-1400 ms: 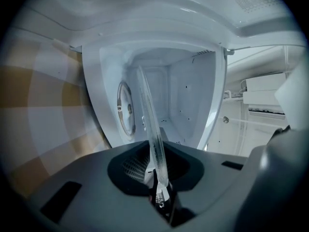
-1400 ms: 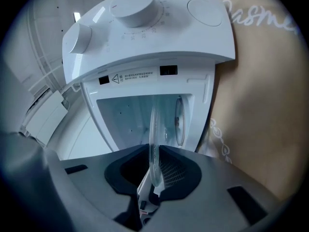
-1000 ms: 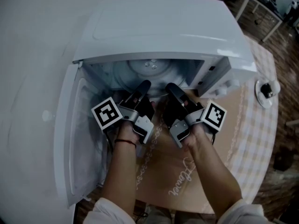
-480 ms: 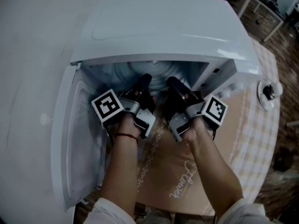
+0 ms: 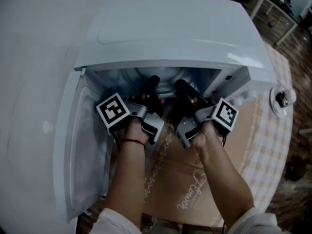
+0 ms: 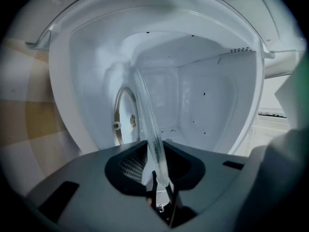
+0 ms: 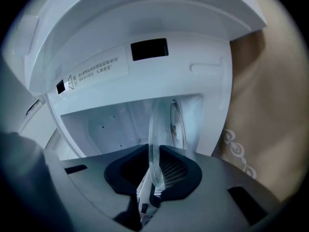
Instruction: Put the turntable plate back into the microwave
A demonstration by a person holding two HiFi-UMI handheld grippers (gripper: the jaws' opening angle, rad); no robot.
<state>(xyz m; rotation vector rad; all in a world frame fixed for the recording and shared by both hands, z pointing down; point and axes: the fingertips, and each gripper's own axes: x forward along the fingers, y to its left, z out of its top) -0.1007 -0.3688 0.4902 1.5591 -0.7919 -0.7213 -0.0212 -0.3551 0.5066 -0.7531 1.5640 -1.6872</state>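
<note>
- The microwave [image 5: 170, 28] fills the head view from 10 to 2 o'clock. Its door [image 5: 73, 145] is swung wide open toward 8 o'clock.
- The left gripper [image 6: 157, 175] reaches into the opening just left of centre. Its jaws are clamped on the near rim of the turntable plate [image 6: 147, 124], which its own view shows edge-on.
- The clear glass plate is carried between the two grippers, inside the mouth of the oven and not yet set down. The roller ring [image 6: 120, 115] on the oven floor shows beyond it.
- Compared with a second ago, both grippers sit a little deeper. The disc that showed plainly under the top edge is now mostly hidden by the microwave's roof.
- I judge the insertion is well along. What remains is to centre the plate over the ring, lower it and let go.
- The right gripper [image 7: 154, 170], just right of centre, is likewise closed on the plate's rim [image 7: 155, 139].
- At 5 o'clock a brown mat [image 5: 180, 189] lies on the checked tabletop [image 5: 273, 150].
</note>
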